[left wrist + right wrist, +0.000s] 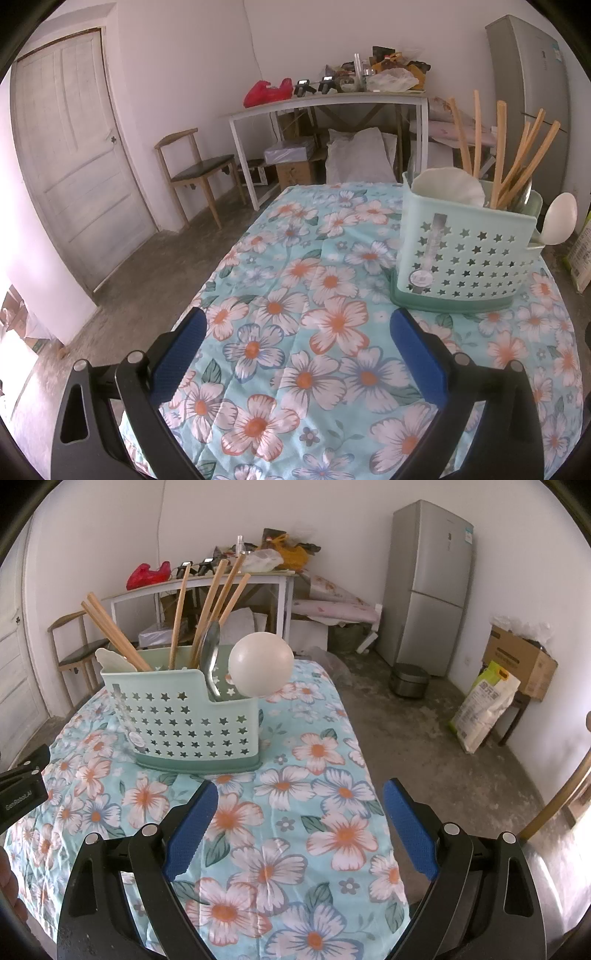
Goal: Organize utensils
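Observation:
A mint-green utensil holder (pixel 469 254) (pixel 184 723) with star cut-outs stands on the floral tablecloth (pixel 314 332) (pixel 295 812). It holds several wooden chopsticks (pixel 517 162) (pixel 210 605), a white ladle (pixel 559 219) (pixel 260 662), a metal spoon (pixel 211 653) and a white scoop (pixel 448 184) (pixel 110 661). My left gripper (pixel 299 321) is open, low over the cloth, with the holder ahead to its right. My right gripper (pixel 299 794) is open too, just in front of the holder's base. Nothing sits between either pair of blue pads.
The left gripper's body (pixel 22 790) shows at the right view's left edge. Behind the table are a wooden chair (pixel 195 170), a cluttered white side table (pixel 332 99), a grey fridge (pixel 432 583), a rice cooker (pixel 410 679), a bag (pixel 484 705) and a cardboard box (pixel 517 661).

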